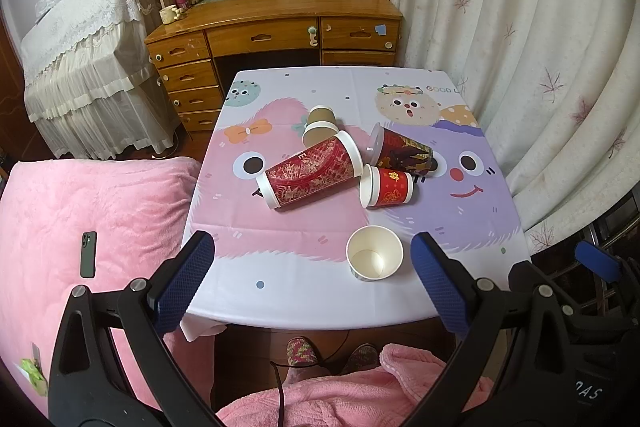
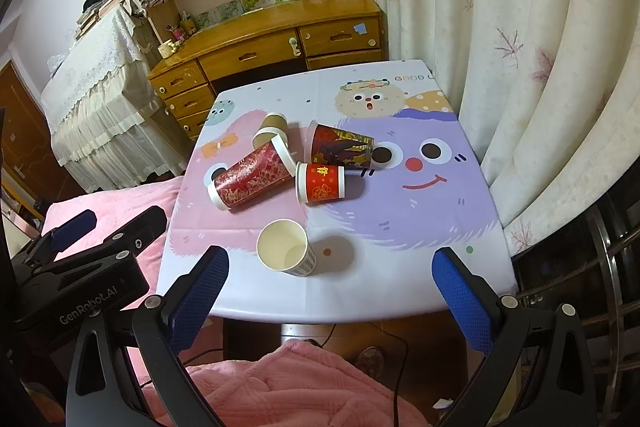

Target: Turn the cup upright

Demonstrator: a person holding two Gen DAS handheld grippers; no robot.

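I have both grippers held back off the near edge of the table (image 1: 304, 311), each spread wide with nothing between the pads: left gripper (image 1: 312, 267), right gripper (image 2: 330, 281). The white cup (image 1: 374, 259) stands upright near that same edge, mouth up (empty inside, from what I see). Beyond it, toward the table's middle, four more lie on their sides in a cluster: a tall red cup (image 1: 312, 173), a small red cup (image 1: 386, 186) just beside it, a dark cup (image 1: 404, 150) behind that, and a brown cup (image 1: 320, 127) farthest back
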